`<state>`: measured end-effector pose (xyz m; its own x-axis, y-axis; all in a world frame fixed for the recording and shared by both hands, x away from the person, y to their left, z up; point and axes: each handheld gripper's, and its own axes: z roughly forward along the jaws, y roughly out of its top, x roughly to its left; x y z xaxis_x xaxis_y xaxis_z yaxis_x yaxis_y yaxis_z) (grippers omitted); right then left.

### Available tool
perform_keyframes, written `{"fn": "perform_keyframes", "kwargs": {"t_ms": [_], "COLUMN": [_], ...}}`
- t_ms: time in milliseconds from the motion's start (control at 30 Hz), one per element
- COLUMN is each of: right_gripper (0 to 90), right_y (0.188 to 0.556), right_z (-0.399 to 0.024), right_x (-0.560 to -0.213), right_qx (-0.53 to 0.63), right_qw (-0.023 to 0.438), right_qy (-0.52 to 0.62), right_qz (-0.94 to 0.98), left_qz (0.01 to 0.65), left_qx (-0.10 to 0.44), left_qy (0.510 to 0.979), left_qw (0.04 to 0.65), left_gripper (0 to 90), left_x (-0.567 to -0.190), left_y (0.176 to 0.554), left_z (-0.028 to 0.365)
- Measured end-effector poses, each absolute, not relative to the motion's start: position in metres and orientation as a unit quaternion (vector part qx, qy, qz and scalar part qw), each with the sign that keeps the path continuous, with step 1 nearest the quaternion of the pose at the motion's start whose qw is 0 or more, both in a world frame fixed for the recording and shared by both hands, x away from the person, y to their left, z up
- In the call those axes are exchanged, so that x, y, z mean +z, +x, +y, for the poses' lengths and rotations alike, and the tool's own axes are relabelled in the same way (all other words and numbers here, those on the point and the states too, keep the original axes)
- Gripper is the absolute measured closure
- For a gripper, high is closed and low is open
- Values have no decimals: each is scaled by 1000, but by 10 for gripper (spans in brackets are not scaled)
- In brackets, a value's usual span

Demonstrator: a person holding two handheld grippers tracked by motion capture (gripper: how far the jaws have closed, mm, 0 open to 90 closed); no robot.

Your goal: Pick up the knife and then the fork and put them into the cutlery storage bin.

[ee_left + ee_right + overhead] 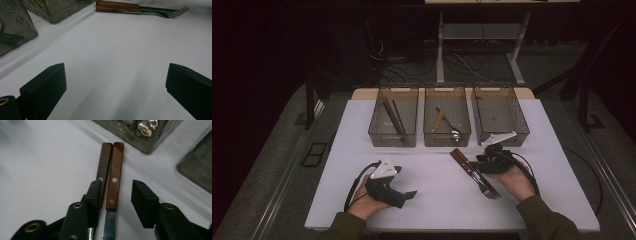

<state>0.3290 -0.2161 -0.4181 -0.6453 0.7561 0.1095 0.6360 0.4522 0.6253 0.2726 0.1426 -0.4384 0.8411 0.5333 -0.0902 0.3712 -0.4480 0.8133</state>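
Observation:
Two wooden-handled utensils lie side by side on the white table, right of centre. One is a fork with its tines toward the person. The right gripper view shows both handles, the left handle and the right handle, and a flat metal blade below. My right gripper straddles these handles. Its left jaw sits at the left handle, and a gap separates its right jaw from the right handle. My left gripper rests open at the front left, with bare table between its jaws. The utensils lie far ahead of it.
Three clear grey bins stand in a row at the back. The left bin holds long wooden sticks, the middle bin a wooden-handled utensil and a shiny one. The right bin looks empty. The white table ends just before the person.

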Motion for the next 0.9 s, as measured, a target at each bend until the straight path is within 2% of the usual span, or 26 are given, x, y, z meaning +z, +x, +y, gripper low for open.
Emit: {"fn": "perform_keyframes", "kwargs": {"t_ms": [267,900], "right_gripper": [701,752], "right_y": [330,332], "right_z": [-210,-207], "right_x": [-426,-434], "right_qx": [301,278], "right_qw": [91,83], "right_qy": [409,403], "right_qz": [856,868], "left_qz": [267,268], "left_qx": [90,90], "left_qy": [846,846], "left_qw": [452,452], "left_gripper": [20,27], "left_x": [-438,-439], "left_y": [273,273], "left_z": [143,142]}}
